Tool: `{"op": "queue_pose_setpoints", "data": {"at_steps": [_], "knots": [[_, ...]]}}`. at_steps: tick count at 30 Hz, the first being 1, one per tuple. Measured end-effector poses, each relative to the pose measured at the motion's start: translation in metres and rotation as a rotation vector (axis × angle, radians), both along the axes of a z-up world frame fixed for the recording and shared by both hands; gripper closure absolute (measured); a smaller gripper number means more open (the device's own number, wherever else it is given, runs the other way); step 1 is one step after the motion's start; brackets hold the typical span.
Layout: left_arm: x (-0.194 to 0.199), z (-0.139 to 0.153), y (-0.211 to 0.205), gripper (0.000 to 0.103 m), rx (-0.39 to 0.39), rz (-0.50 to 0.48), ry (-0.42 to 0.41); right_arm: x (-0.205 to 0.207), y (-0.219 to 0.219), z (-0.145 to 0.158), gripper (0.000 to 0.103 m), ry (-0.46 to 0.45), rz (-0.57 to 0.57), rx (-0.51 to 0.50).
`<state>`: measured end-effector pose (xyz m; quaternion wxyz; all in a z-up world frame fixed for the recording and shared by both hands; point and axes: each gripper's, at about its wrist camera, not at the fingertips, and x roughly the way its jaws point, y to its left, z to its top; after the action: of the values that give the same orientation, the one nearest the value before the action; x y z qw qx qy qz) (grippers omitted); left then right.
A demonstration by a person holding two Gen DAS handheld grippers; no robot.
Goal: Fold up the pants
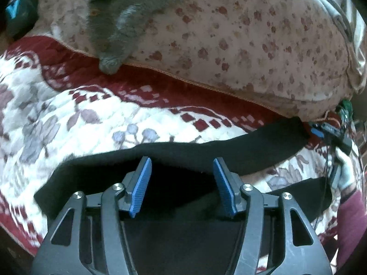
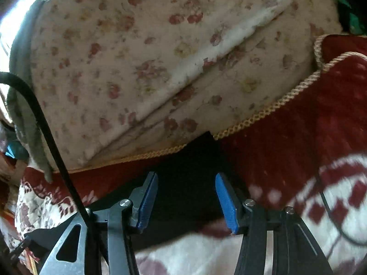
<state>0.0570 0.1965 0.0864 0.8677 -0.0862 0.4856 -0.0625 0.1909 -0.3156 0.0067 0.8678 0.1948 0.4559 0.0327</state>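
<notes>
Red-and-white quilt (image 1: 68,114) covers the bed, with a flowered pillow (image 1: 252,45) along its far edge and a grey cloth (image 1: 128,23) draped over that pillow. Nearer than the pillow, black pants (image 1: 183,153) lie flat on the quilt. My left gripper (image 1: 182,171) and right gripper (image 2: 186,192) hang above them, jaws released, gripping nothing.

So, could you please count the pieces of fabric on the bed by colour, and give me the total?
Black: 1, the pants
Grey: 1, the knitted garment
Red and white: 1, the patterned quilt
Beige floral: 1, the blanket
Total: 4
</notes>
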Motion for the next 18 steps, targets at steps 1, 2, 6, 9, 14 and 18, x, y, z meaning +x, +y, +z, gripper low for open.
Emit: {"op": "queue_pose_setpoints", "data": {"at_steps": [1, 2, 6, 9, 14, 18], "knots": [[0.003, -0.001, -0.002, 0.047, 0.003, -0.014, 0.006, 0.006, 0.0, -0.003, 0.053, 0.005, 0.003, -0.007], [0.009, -0.002, -0.004, 0.047, 0.004, -0.041, 0.014, 0.009, 0.0, -0.005, 0.053, 0.009, 0.007, -0.012], [0.026, -0.004, -0.009, 0.047, 0.008, -0.113, 0.025, 0.028, -0.001, -0.015, 0.053, 0.035, 0.027, -0.048], [0.035, 0.003, -0.01, 0.047, -0.045, -0.187, 0.043, 0.037, -0.002, -0.019, 0.053, 0.04, 0.038, -0.045], [0.044, 0.017, -0.027, 0.047, -0.072, -0.296, 0.028, 0.05, 0.0, -0.025, 0.05, 0.05, 0.071, -0.054], [0.053, 0.008, -0.051, 0.047, -0.024, -0.37, 0.042, 0.056, 0.003, -0.036, 0.05, 0.076, 0.086, -0.054]]}}
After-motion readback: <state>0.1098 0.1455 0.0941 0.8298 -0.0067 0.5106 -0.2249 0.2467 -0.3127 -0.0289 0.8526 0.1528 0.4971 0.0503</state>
